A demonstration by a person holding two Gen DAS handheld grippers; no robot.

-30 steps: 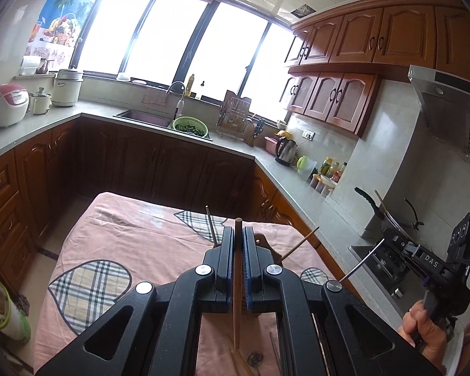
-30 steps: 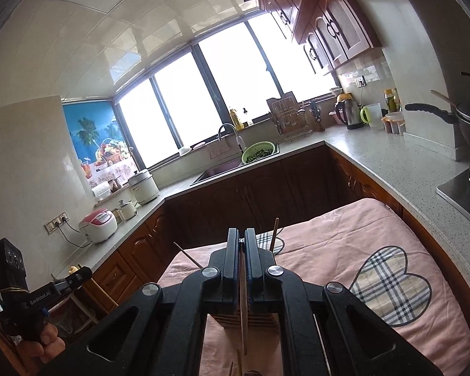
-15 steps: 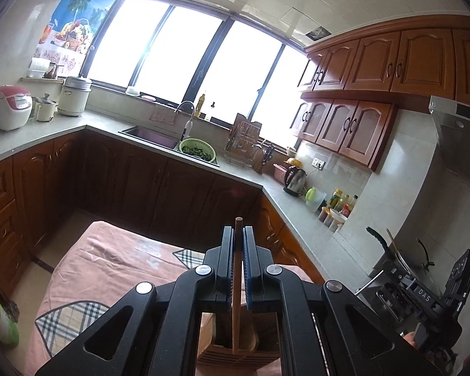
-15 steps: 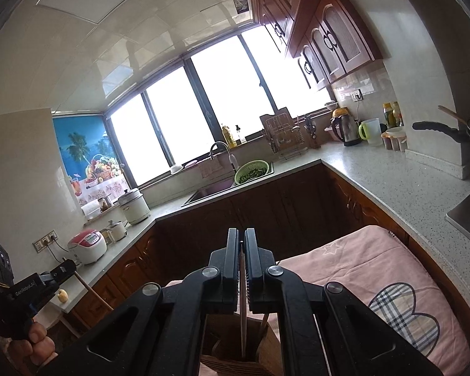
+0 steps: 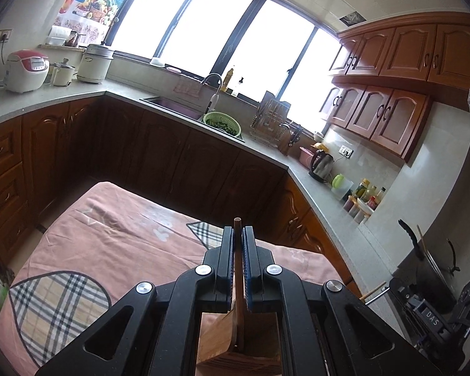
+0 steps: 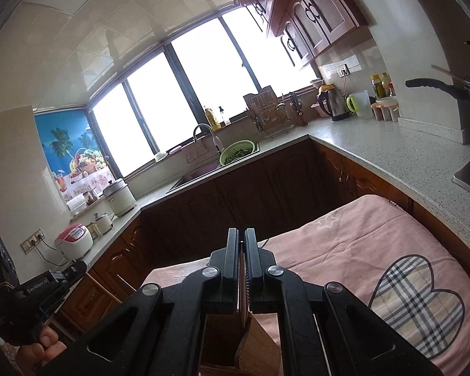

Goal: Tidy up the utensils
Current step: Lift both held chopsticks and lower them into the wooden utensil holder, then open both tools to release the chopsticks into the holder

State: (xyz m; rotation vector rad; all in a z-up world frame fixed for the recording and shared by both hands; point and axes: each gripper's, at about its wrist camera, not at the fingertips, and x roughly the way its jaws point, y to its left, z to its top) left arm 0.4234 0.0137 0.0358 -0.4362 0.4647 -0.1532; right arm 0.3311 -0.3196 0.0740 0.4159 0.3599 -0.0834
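My left gripper [image 5: 238, 230] is shut on a dark brown wooden chopstick [image 5: 238, 269]. The chopstick stands upright, and its lower end reaches into an open wooden utensil holder [image 5: 253, 338] right below the fingers. My right gripper [image 6: 242, 232] is shut on a thin pale stick [image 6: 243, 297], which hangs over the same holder [image 6: 222, 338]. The right wrist view has the left gripper [image 6: 31, 288] at its left edge, held by a hand. The right gripper [image 5: 435, 322] shows at the lower right of the left wrist view. The holder's inside is mostly hidden.
The holder stands on a table under a pink cloth [image 5: 125, 244] with plaid hearts. Dark wooden cabinets and a grey countertop [image 6: 376, 156] wrap round it, with a sink, a green colander [image 5: 221, 122], a kettle [image 5: 321, 164] and a pot on the stove.
Both grippers have moved in over the wooden holder and sunk toward it, each still gripping its stick. The holder now fills the space under the fingers in both views.
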